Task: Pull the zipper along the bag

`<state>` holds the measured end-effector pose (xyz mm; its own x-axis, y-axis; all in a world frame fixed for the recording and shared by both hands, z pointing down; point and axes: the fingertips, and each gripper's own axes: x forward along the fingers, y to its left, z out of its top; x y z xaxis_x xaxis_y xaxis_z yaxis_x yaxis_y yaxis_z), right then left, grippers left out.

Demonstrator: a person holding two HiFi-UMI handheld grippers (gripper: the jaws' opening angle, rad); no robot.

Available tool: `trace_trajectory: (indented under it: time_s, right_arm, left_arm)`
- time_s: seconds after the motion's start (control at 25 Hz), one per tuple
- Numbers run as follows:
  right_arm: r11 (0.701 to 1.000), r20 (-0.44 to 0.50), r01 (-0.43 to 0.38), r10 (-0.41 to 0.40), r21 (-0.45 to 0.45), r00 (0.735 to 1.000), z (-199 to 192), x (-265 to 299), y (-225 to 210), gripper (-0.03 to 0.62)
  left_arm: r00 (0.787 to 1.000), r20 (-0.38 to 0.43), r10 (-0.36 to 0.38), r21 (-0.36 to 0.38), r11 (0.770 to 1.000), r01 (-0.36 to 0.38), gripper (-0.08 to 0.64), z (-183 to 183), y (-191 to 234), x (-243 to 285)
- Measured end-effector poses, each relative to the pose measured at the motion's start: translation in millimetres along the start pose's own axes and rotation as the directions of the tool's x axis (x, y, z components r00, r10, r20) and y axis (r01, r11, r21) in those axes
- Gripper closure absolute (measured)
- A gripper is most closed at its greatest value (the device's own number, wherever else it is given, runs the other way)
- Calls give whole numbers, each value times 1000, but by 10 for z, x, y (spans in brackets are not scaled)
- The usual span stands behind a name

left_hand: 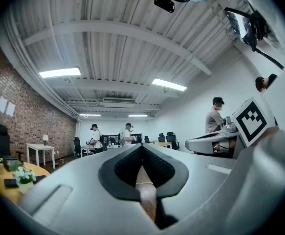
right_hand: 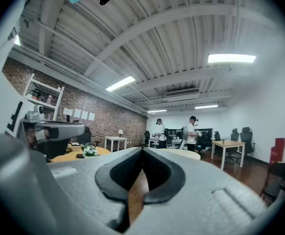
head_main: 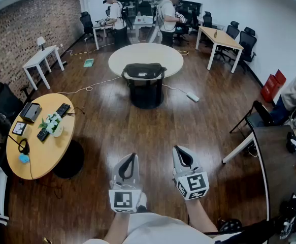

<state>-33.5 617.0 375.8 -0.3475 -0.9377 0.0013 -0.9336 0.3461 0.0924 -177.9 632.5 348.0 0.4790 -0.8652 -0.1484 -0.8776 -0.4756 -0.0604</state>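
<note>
A: Where is the bag (head_main: 144, 71) sitting?
B: On the round white worktop (head_main: 118, 60), well apart from us. Left hand-held gripper (head_main: 130, 157) and right hand-held gripper (head_main: 179, 150) are both holding their jaws together, gripping nothing.
A: Risk?
B: Reaching in shut, they are probably shoving the bag and missing the zipper.

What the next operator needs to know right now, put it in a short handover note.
Left claw: shut, empty, held low ahead of the person.
Right claw: shut, empty, beside it.
Black bag: on the white round table across the room, far from both claws.
Done: nothing visible; zipper too small to read.
Left: walk over, steady the bag, grip the zipper pull, draw it along.
</note>
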Motion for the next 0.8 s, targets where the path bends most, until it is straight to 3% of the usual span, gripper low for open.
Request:
trace_trajectory:
  time_s: [0.2,0.36,0.56,0.8]
  right_arm:
    - [992,57,-97,102,-77,993,315,1073,351,601]
    - [991,24,-116,118,-72,993,139,1692,398,601]
    - [995,-48,-98,96,-28,994,-114,2350,107,601]
    - [994,-47,-104,103,-16,994,-363,3303,-368,601]
  left_arm:
    - [998,13,54,-22,998,-54,548,-19,1032,608]
    - [999,-8,38,-45,998,-38,548,-243,1408,996]
    - [998,-65,1,-94,996,-7,548,-555,1612,1500]
    - [994,-103,21,-97,995,-31,548,-962,2058,2422]
